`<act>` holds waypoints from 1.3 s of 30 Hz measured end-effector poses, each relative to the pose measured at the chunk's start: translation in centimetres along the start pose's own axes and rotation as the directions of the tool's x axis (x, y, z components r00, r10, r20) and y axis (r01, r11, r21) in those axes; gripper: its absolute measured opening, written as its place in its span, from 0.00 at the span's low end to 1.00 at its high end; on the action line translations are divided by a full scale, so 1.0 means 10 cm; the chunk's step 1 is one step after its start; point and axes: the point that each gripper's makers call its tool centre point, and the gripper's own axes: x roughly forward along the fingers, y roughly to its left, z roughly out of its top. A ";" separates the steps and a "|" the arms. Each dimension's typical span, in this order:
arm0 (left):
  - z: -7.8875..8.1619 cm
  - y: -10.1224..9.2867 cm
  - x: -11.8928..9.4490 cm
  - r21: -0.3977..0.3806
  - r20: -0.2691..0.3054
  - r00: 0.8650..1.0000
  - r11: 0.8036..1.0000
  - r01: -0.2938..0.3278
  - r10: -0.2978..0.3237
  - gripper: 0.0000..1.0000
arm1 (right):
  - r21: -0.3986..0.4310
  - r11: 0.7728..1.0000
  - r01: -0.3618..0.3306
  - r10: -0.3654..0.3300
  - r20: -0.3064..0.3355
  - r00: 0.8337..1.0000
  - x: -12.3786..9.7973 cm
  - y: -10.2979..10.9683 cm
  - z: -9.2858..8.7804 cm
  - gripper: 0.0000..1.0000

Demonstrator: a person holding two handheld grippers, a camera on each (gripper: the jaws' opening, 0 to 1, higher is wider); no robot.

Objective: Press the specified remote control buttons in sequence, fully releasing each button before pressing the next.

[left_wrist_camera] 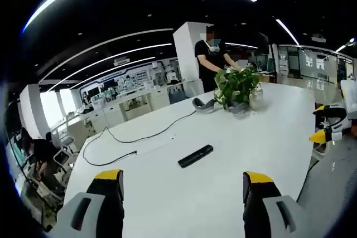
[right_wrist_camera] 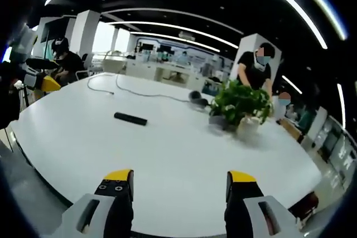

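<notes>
Table (left_wrist_camera: pixel 223 132), large, white, oval, is seen from two sides: each gripper is held back at an opposite edge, well apart from the work, presumably so everything stays in frame. Black cable (left_wrist_camera: pixel 139 137) is trailed across the far part of the top, apart from the remote. Potted plant (left_wrist_camera: pixel 237 87) is set near the table's middle, with a grey headset-like item (left_wrist_camera: pixel 203 104) just beside it; both are off the likely approach path. Remote control (left_wrist_camera: pixel 195 156) is laid flat on bare tabletop, alone, between the two grippers, long side exposed so buttons can be reached from above; also seen in the right gripper view (right_wrist_camera: pixel 130 119). Left gripper (left_wrist_camera: pixel 187 185) is held with jaws spread, nothing between them. Right gripper (right_wrist_camera: pixel 179 185) likewise spread and empty. No button press is judged begun.
</notes>
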 end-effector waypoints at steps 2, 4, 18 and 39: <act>0.03 0.03 0.12 0.022 -0.033 0.999 1.000 0.015 -0.014 0.86 | -0.005 1.000 0.003 -0.003 -0.004 1.000 0.00 0.00 -0.01 0.65; 0.11 0.04 0.24 0.059 -0.033 0.999 0.998 0.039 -0.037 0.86 | -0.007 1.000 0.003 -0.003 -0.006 1.000 0.00 0.00 -0.01 0.64; 0.14 0.08 1.02 0.113 -0.203 0.948 0.956 0.271 -0.245 0.84 | -0.018 1.000 -0.015 0.014 -0.047 0.999 0.02 0.04 -0.08 0.53; -0.28 0.05 2.21 0.150 -0.502 0.746 0.805 0.574 -0.438 0.61 | 0.003 0.998 -0.056 0.056 -0.130 0.990 0.05 0.11 -0.22 0.25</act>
